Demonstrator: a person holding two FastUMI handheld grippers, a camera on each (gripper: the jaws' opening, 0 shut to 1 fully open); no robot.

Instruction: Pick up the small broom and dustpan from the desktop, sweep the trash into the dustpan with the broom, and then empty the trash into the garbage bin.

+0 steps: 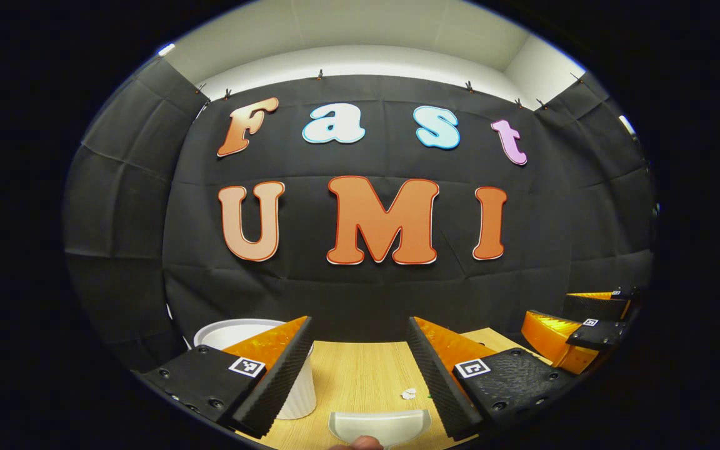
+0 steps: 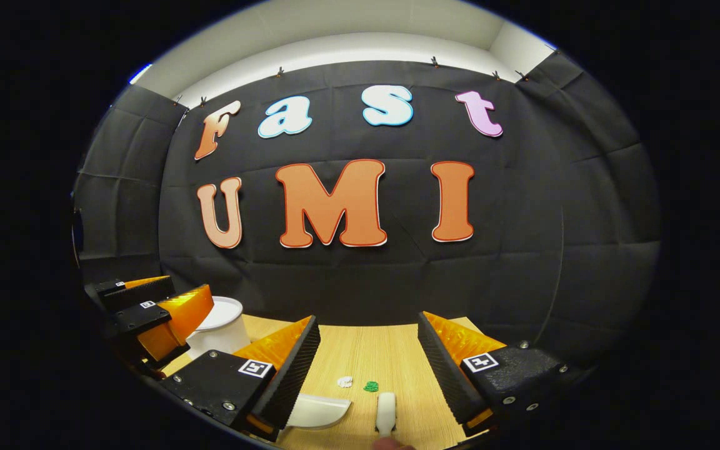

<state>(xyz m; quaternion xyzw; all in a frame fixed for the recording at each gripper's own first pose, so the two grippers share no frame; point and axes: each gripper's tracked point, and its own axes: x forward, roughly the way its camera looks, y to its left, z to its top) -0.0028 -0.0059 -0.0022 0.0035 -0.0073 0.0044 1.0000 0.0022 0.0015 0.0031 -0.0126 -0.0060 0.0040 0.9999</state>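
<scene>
With jaws spread and holding nothing, the left gripper (image 1: 360,369) and right gripper (image 2: 367,369) are hovering level over the desk (image 2: 391,356), partly hiding the dustpan (image 1: 379,426), broom (image 2: 385,412) and garbage bin (image 1: 241,334) near its left edge.

Dustpan (image 1: 379,425) cut by bottom edge; bin (image 1: 260,350) partly behind claw finger.

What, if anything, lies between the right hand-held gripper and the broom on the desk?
Nothing visible. In the right gripper view the right hand-held gripper is open and the broom lies on the bare desk just ahead between its fingers. The two trash bits sit beyond the broom, the dustpan to its left.
</scene>
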